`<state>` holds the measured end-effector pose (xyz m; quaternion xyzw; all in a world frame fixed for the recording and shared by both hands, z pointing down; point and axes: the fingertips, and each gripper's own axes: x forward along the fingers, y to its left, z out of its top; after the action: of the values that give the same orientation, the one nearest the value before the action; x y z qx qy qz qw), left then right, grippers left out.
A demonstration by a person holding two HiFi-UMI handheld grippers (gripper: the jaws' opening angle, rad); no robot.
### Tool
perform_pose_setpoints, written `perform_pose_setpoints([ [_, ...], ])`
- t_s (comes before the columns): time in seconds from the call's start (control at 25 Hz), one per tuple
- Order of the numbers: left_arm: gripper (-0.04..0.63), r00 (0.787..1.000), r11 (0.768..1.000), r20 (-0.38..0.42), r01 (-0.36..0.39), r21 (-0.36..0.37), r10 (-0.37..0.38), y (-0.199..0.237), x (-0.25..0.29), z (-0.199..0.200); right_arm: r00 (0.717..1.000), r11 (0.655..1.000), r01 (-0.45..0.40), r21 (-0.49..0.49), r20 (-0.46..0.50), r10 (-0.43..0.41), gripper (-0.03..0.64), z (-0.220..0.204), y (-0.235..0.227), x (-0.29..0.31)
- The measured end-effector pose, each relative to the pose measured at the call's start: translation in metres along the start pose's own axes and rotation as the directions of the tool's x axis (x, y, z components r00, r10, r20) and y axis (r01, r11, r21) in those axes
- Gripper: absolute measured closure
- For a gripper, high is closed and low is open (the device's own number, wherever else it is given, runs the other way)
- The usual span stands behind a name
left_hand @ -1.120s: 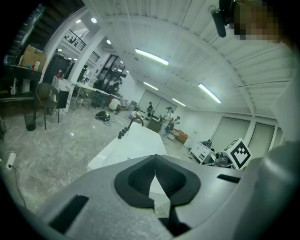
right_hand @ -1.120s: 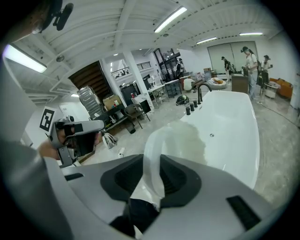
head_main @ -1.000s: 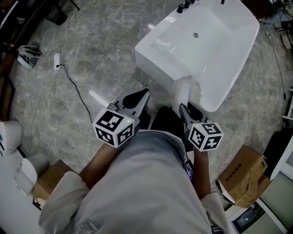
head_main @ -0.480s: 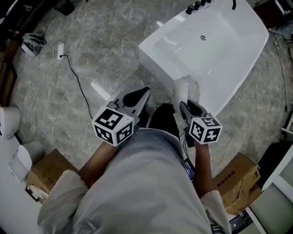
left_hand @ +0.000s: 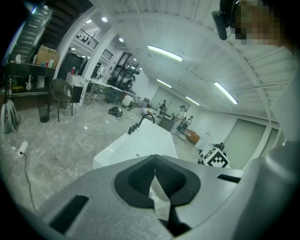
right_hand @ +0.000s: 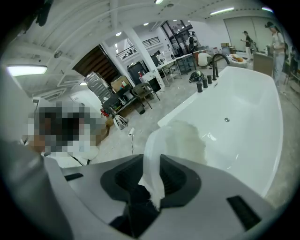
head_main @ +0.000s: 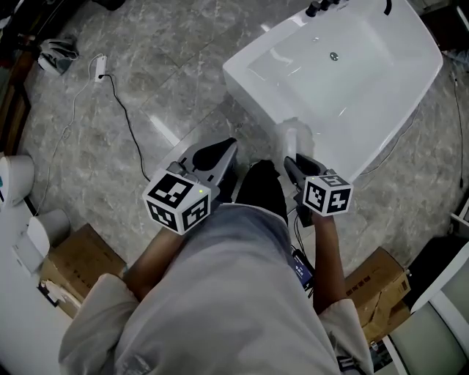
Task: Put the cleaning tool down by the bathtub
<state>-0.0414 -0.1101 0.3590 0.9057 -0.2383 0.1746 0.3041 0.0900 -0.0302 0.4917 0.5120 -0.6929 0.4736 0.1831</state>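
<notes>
The right hand-held gripper (right_hand: 151,177) pinches the cleaning tool (right_hand: 182,139).

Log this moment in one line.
right tool: shut on white fluffy cleaning cloth | cloth: by near rim of white bathtub | left tool: shut

The long white freestanding bathtub (head_main: 344,66) runs off the top edge of the head view, so its dark taps (head_main: 322,7) are only half seen. The white fluffy cleaning tool (right_hand: 180,138) sinks between the jaws of the right gripper (head_main: 293,165), and its lower end is lost there. I cannot tell what sort of tool it is. The person's grey shirt (head_main: 220,307) covers the floor beneath. The distant standing figures (right_hand: 273,47) are too small to make out.
</notes>
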Motion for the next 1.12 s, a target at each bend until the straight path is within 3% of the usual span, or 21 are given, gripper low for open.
perform_pose_setpoints([
  [1.12,0.591,0.993,0.995,-0.076,-0.095,-0.017,0.093,0.003,0.031,-0.013,0.984,0.994,-0.104,0.037,-0.142,0.108,0.512,-0.022,-0.051,0.057],
])
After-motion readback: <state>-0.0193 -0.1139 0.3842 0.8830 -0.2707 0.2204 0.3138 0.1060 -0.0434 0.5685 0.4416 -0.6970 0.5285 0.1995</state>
